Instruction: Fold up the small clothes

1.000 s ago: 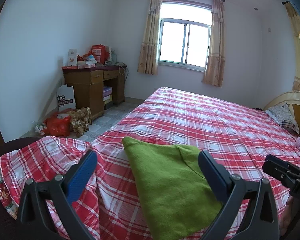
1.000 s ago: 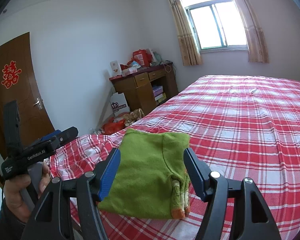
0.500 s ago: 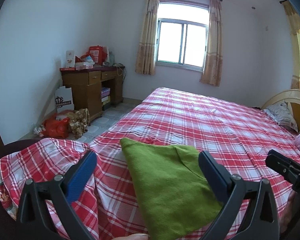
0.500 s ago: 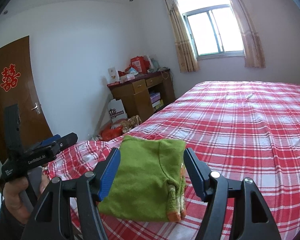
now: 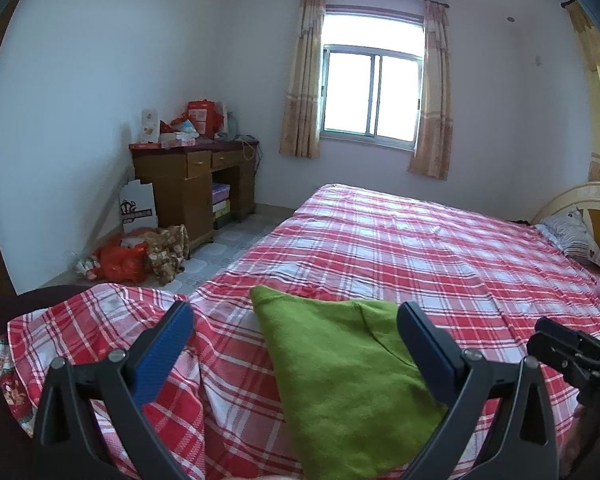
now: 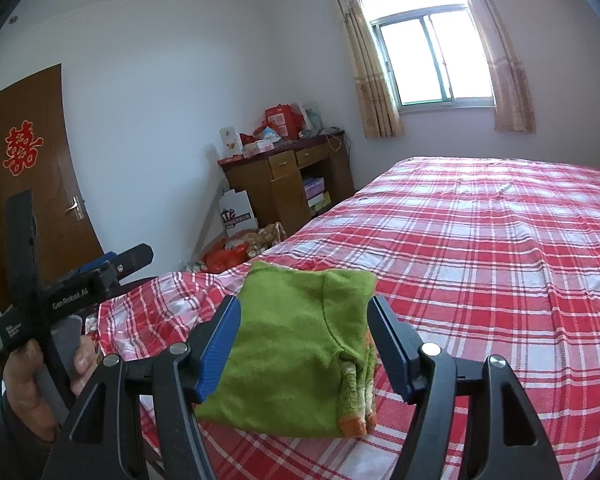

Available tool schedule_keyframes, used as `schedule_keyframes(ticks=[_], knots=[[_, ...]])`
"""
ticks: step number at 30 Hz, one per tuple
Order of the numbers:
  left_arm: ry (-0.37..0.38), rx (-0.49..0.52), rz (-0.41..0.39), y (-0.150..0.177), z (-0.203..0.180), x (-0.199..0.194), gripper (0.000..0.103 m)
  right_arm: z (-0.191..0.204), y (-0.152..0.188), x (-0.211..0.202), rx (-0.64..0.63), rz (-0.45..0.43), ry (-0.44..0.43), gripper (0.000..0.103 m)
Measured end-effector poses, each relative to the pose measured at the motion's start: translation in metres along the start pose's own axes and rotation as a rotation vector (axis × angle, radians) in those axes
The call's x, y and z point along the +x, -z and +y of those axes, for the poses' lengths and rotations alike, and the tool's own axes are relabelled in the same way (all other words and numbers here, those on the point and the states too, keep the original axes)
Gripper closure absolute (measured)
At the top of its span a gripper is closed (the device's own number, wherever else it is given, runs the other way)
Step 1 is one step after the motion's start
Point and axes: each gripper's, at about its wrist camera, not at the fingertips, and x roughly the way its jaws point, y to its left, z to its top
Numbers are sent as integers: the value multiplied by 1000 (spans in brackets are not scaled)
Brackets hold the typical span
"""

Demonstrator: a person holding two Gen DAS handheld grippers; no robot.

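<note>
A small green garment [image 5: 340, 380] lies folded into a compact rectangle near the corner of the red plaid bed [image 5: 420, 248]. In the right wrist view the green garment [image 6: 296, 344] shows orange-trimmed cuffs at its near right edge. My left gripper [image 5: 296, 344] hovers just short of it, open, nothing between its blue pads. My right gripper [image 6: 306, 340] is likewise open above the garment's near edge, and its pads do not touch the cloth. A hand holds the left gripper [image 6: 80, 280] at the left of the right wrist view.
A wooden desk [image 5: 196, 176] piled with boxes stands by the far wall, with red bags [image 5: 120, 260] on the floor beside it. A pillow [image 5: 572, 236] and headboard lie at the bed's right end. A brown door [image 6: 28, 184] is on the left.
</note>
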Motion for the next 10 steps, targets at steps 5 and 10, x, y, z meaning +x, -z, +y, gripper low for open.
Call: schedule_keyframes(ticks=[5, 10], knots=[[1, 12, -5, 2, -1, 1, 0, 0, 1, 2, -2, 8, 1, 36], [1, 24, -18, 3, -3, 0, 0, 1, 2, 1, -3, 17, 2, 36]])
